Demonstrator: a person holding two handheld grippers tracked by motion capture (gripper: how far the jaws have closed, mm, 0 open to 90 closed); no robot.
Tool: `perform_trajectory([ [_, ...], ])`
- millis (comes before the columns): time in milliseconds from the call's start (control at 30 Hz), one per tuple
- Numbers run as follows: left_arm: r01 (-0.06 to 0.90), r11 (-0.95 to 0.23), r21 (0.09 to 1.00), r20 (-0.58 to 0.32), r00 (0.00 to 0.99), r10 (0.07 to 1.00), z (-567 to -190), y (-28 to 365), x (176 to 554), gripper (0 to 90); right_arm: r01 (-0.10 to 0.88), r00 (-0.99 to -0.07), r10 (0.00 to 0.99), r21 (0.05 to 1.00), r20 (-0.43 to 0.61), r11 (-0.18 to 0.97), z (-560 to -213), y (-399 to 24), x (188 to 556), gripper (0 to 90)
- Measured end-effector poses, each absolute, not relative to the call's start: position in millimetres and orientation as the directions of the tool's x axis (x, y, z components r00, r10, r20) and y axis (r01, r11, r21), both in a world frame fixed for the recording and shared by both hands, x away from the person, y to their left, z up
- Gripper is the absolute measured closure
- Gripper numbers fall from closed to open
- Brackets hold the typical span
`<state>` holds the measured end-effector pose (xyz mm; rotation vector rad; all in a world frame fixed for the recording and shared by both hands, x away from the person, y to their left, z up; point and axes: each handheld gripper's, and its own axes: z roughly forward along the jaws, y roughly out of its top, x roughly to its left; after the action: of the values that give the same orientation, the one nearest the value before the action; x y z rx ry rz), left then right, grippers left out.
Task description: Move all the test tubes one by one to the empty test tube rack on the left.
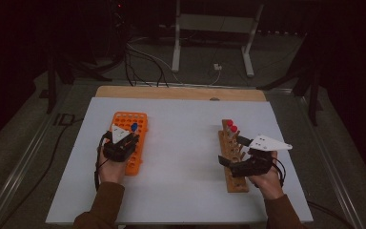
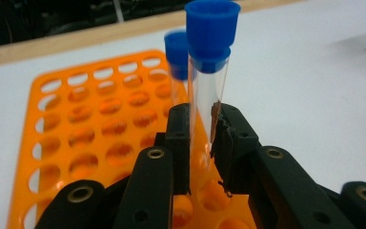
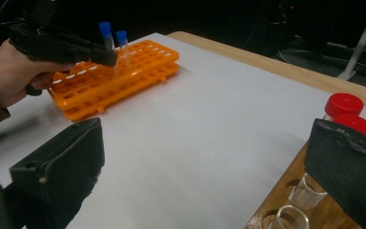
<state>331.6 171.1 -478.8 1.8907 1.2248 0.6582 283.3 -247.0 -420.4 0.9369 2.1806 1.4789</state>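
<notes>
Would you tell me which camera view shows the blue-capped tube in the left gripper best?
The left gripper view: the blue-capped tube stands close up, clamped between the left gripper pads above the orange rack. The right gripper view shows it small and distant; the high view shows just a blue cap.

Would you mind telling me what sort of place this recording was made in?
Most likely a lab or test bench set up for recording: an orange tube rack with blue-capped tubes, a wooden rack with red-capped tubes, and loose cables on the floor beyond the table.
</notes>
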Motion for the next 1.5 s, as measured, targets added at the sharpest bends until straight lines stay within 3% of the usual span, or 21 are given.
perform_trajectory([
  [633,0.579,-0.278,0.767,0.028,0.402,0.915,-482,167,336,75.8,0.329,-0.725,0.685,0.913,0.080,0.241,-421,-247,283,0.1],
  [1133,0.504,-0.142,0.852,-0.088,0.405,0.910,-473,177,319,42.3,0.343,-0.686,0.725,0.907,0.064,0.245,-425,-262,286,0.2],
  [1367,0.466,-0.080,0.881,-0.112,0.371,0.922,-464,181,310,20.7,0.355,-0.666,0.746,0.889,0.024,0.288,-435,-268,286,1.6],
  [1500,0.456,-0.045,0.889,-0.142,0.367,0.919,-461,181,306,11.0,0.382,-0.648,0.761,0.875,0.025,0.296,-444,-272,288,8.0],
])
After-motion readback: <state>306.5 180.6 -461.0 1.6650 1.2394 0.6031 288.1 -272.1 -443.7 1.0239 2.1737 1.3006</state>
